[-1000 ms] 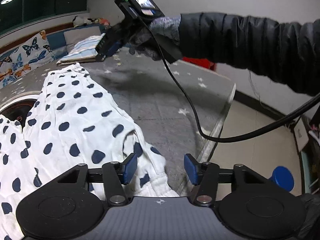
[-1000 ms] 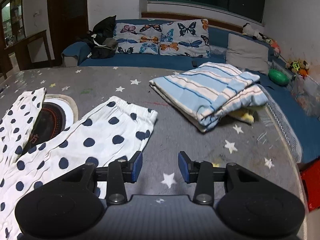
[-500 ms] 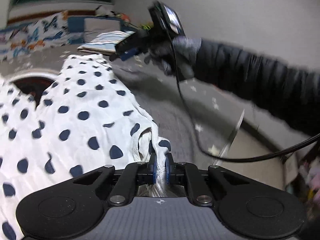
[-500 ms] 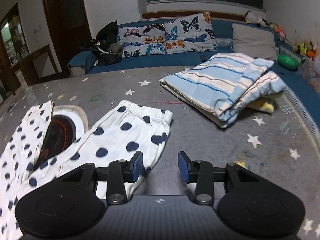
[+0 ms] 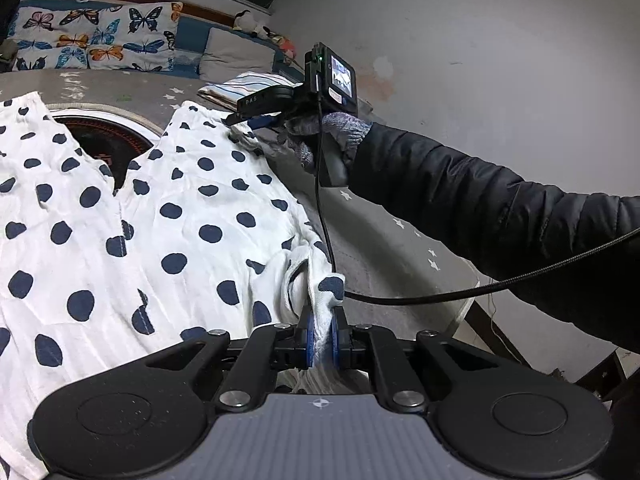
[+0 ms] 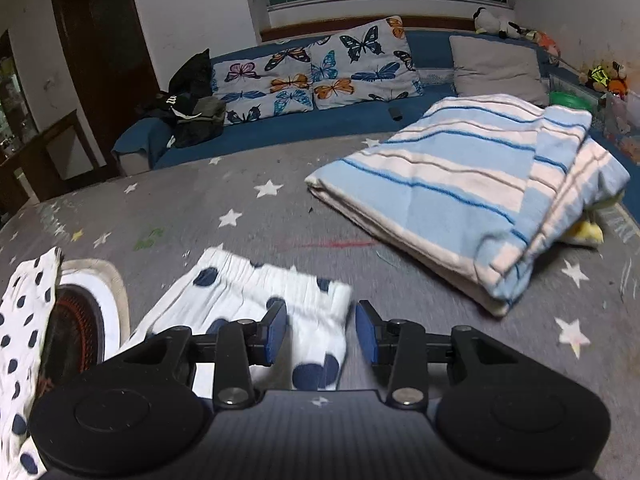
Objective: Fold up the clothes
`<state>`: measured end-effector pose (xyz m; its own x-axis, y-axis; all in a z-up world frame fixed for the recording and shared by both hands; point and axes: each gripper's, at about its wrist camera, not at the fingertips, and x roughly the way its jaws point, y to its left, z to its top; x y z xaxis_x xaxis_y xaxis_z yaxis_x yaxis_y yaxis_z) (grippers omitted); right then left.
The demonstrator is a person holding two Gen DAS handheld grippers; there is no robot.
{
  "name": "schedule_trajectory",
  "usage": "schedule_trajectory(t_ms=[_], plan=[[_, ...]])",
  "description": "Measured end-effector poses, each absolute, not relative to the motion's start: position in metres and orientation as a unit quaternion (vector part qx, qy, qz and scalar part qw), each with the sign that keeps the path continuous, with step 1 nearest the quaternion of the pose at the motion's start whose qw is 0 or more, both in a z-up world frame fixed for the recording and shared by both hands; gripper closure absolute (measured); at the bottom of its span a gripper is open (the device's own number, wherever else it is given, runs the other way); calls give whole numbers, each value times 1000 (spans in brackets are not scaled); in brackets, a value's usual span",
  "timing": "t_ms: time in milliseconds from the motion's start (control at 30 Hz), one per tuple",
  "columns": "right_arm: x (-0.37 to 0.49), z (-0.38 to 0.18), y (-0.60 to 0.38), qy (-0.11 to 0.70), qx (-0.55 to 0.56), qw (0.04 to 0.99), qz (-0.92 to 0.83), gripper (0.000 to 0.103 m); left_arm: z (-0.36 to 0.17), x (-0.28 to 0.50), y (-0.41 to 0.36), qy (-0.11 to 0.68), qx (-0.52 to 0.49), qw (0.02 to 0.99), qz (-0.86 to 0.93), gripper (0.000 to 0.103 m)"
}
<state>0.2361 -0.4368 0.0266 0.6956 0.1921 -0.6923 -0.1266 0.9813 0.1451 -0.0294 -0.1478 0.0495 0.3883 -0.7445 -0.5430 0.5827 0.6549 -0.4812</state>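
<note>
White trousers with navy polka dots point(image 5: 180, 216) lie spread on a grey star-patterned surface point(image 5: 376, 240). My left gripper point(image 5: 322, 340) is shut on a bunched corner of the trousers at the near waist edge. My right gripper point(image 6: 320, 334) is open, its blue pads on either side of the corner of one trouser-leg cuff point(image 6: 316, 320), low over the surface. The right gripper also shows in the left wrist view point(image 5: 256, 120), held by a gloved hand at the far cuff.
A folded blue-and-white striped blanket point(image 6: 472, 200) lies to the right of the cuff. A round dark-red mat point(image 6: 76, 332) lies between the trouser legs. A blue sofa with butterfly cushions point(image 6: 320, 72) stands behind. The surface's edge point(image 5: 464, 308) drops to the floor at right.
My left gripper has closed on the trousers' near corner. My right gripper has moved down and forward until the leg cuff lies between its open pads.
</note>
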Motion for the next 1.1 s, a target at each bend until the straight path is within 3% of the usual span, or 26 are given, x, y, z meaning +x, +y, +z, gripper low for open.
schedule_trajectory(t_ms=[33, 167, 433, 700, 1100], plan=[[238, 26, -435, 381, 38, 920, 83, 79, 50, -30, -146, 379, -109, 827, -401, 94], [239, 32, -433, 379, 34, 922, 68, 94, 51, -34, -138, 373, -119, 830, -397, 94], [244, 85, -407, 354, 47, 932, 65, 96, 63, -55, -94, 343, -162, 850, -365, 94], [258, 138, -313, 328, 39, 938, 104, 96, 69, -86, -31, 312, -225, 871, -306, 95], [277, 120, -134, 339, -10, 927, 160, 96, 61, -121, 30, 306, -285, 876, -241, 95]])
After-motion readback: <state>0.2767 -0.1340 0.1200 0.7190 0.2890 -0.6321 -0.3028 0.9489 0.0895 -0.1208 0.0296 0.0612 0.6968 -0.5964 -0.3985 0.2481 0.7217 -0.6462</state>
